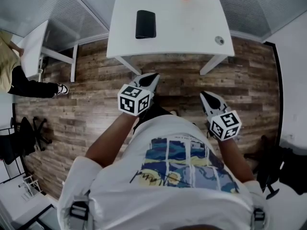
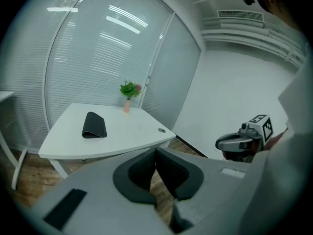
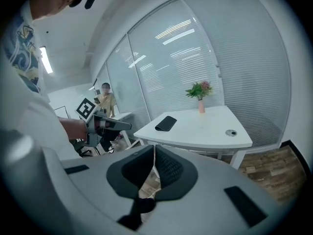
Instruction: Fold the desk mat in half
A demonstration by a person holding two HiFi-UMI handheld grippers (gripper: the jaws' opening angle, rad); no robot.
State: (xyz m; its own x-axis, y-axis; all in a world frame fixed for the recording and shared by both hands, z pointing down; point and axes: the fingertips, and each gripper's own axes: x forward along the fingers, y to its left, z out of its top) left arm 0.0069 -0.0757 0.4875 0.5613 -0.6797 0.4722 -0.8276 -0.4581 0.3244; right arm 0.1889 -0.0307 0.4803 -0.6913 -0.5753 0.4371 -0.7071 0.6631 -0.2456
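Softness and low weight are to be expected of the black rectangular desk mat (image 1: 145, 24). It is seen on the white counter (image 1: 192, 32), toward the left edge and back from the near edge. It seems already doubled over, with one long side rounded. It is judged limp, a little grippy underneath and not fragile, so a free edge or corner is best pinched with both layers together. The left gripper (image 2: 156, 155) and right gripper (image 3: 154, 153) are held well apart from the counter, jaws pressed together on nothing.
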